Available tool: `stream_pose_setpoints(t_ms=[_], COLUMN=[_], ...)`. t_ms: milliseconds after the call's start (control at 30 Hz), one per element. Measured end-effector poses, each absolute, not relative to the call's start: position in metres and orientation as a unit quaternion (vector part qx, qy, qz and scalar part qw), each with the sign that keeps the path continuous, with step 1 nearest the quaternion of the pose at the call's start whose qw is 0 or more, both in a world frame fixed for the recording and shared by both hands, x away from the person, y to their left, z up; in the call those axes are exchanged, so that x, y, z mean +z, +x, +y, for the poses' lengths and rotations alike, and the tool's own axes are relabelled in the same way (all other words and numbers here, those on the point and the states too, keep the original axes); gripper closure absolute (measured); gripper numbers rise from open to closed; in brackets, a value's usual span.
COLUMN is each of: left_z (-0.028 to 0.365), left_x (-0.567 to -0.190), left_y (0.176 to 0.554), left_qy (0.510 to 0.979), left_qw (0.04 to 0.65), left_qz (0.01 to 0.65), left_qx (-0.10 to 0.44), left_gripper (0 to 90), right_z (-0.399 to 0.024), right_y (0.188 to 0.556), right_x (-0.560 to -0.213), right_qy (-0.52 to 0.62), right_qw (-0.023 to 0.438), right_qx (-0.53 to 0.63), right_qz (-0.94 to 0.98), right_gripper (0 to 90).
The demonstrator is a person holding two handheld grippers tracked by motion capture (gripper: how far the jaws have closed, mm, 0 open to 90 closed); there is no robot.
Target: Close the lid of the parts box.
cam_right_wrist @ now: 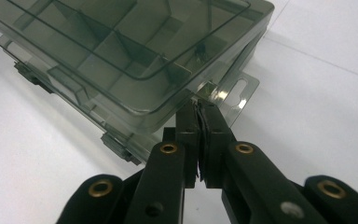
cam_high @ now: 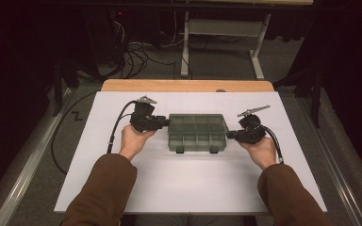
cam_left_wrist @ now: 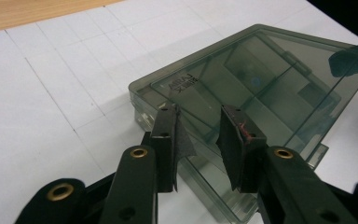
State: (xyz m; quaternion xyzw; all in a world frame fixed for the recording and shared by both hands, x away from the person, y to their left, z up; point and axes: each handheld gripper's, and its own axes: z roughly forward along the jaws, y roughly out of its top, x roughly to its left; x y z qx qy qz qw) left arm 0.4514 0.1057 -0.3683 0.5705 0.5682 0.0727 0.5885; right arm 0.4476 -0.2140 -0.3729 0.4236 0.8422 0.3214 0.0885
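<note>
Your right hand-held gripper (cam_right_wrist: 199, 109) is pinched shut on the hang tab (cam_right_wrist: 228, 93) at the end of the smoky compartment box (cam_high: 197, 132), which sits mid-bench (cam_high: 179, 188). Your left hand-held gripper (cam_left_wrist: 198, 126) stands narrowly parted over the box's opposite end, its pads (cam_left_wrist: 233, 140) apparently resting on the lid, clamping nothing.
</note>
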Motion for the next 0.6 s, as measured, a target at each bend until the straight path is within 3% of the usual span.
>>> stream_pose_setpoints(t_ms=[600], left_z=[0.093], left_x=[-0.380], left_y=[0.448], left_qy=[0.596], left_qw=[0.570], left_qz=[0.559], left_qx=[0.083], left_gripper=[67.7], right_z=[-0.220], right_y=[0.448], right_x=[-0.380], right_qy=[0.431], right_qw=[0.083], right_qx=[0.319], right_qz=[0.840], right_gripper=[88.5])
